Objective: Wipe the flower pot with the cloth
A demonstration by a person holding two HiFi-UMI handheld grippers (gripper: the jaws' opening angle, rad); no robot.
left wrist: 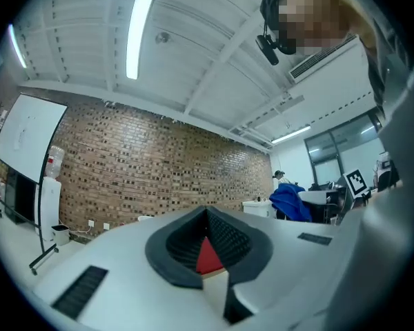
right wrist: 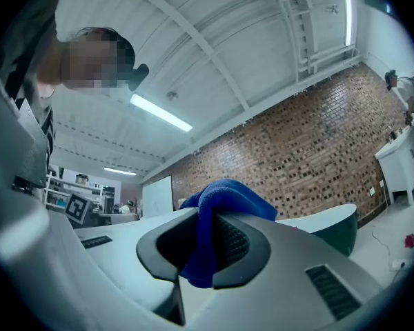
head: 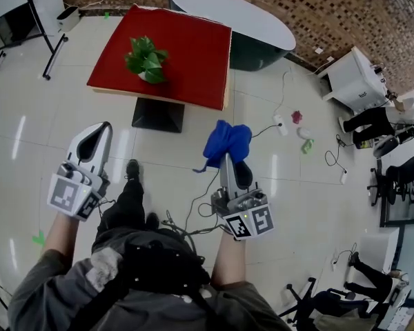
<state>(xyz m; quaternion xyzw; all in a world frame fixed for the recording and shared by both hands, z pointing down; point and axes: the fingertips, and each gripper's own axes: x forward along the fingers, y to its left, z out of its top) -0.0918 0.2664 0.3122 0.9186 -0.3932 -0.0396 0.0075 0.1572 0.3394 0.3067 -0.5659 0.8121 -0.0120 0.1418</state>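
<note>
Gripping the crumpled blue cloth (head: 228, 141), our right tool (head: 228, 158) is clamped on its fold, while we hold our left tool (head: 103, 128) closed together and empty. The small white flower pot with green leaves (head: 145, 75) stands on the far red square worktop (head: 193, 47), well apart from both tools.

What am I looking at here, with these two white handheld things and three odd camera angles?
A person holds two hand-operated grippers. One picture comes from a head camera looking down; the other two ride on the grippers, looking along their jaws. The left gripper is shut and empty. The right gripper is clamped on a blue cloth. Ahead, a potted plant stands on a red table, apart from both grippers; wiping has not begun.
</note>
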